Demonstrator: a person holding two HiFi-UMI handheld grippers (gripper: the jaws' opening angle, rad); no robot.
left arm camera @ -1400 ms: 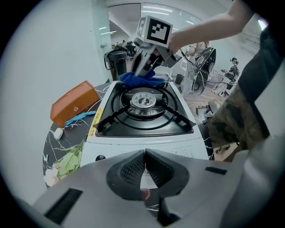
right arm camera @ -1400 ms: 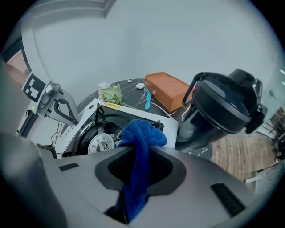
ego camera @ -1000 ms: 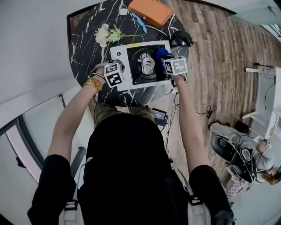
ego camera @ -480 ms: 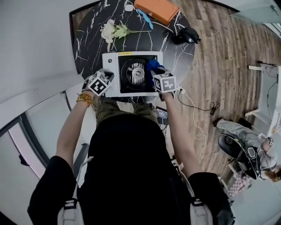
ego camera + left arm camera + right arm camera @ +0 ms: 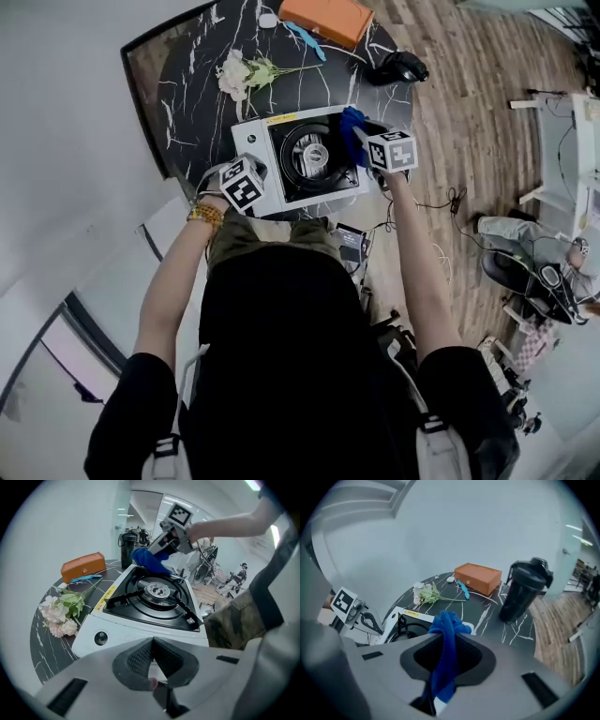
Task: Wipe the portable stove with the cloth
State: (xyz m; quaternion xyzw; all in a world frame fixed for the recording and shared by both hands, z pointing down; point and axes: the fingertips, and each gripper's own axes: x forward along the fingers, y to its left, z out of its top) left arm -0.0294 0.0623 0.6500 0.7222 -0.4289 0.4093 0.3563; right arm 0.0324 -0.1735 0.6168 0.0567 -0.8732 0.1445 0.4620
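Black marble bench [image 5: 187,84] carried the portable stove [image 5: 251,131]. My left tool [image 5: 153,648], clenched empty, sat at its near-left corner. Its burner [image 5: 314,155] lay just left of my right tool [image 5: 446,654], whose jaws had just eased slightly wider yet pinched the cloth [image 5: 448,623] over the stove's right edge.

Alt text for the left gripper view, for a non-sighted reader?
A white portable stove sits on a dark marbled table; the right gripper holds a blue cloth at its far edge. The shut left gripper fills the foreground, and flowers lie left of the stove.
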